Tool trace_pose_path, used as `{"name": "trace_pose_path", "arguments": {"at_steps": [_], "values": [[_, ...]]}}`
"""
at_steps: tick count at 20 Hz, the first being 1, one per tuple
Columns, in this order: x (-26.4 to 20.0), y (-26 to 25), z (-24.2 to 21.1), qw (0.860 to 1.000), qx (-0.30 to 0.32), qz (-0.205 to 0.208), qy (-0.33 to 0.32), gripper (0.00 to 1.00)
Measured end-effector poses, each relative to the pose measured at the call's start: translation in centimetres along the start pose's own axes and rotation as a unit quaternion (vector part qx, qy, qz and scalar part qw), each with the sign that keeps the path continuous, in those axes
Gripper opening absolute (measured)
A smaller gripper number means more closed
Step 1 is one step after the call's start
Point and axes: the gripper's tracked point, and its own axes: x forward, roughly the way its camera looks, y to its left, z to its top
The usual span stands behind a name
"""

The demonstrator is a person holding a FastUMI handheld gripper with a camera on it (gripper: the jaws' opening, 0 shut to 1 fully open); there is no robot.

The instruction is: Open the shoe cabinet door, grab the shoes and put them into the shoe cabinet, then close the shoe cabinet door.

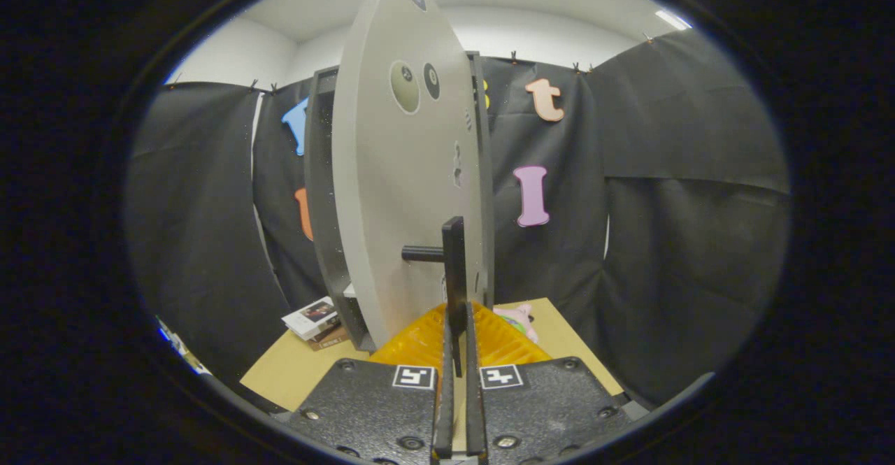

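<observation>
My fingers [458, 367] were pinched tight on the door handle [454, 276], one on each side of the thin black bar. The bar stood upright and stuck out from the door [405, 192] on a short black peg.

I thought the handle would feel hard and stiff, so it would not bend or squash. It looked smooth, so it could slip if I let my squeeze go loose. The low end of the bar, where I had it, seemed a good place to hold. The door looked like a flat, stiff board, maybe not too heavy, that would swing on its hinge and not lift.

The door was pale grey and plain, with two round marks high up on it. I saw it nearly edge-on, partly open. It stood right ahead of my fingers, and the dark cabinet [320, 192] frame showed behind it. The cabinet sat on a tan counter [294, 370]. Something yellow with ridges [419, 342] lay just under the handle. I could not tell where the shoes were.
</observation>
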Motion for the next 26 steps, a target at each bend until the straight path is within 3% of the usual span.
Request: {"name": "trace_pose_path", "arguments": {"at_steps": [8, 18, 25, 26], "values": [[0.4, -6.8, 0.6, 1.000, -0.008, -0.020, 0.000, 0.04], [0.8, -9.4, 0.7, 1.000, 0.014, 0.024, 0.005, 0.04], [-2.4, -10.8, 1.1, 1.000, -0.018, -0.004, -0.020, 0.07], [-3.1, -11.2, 1.4, 0.999, -0.027, -0.013, -0.024, 0.11]]}}
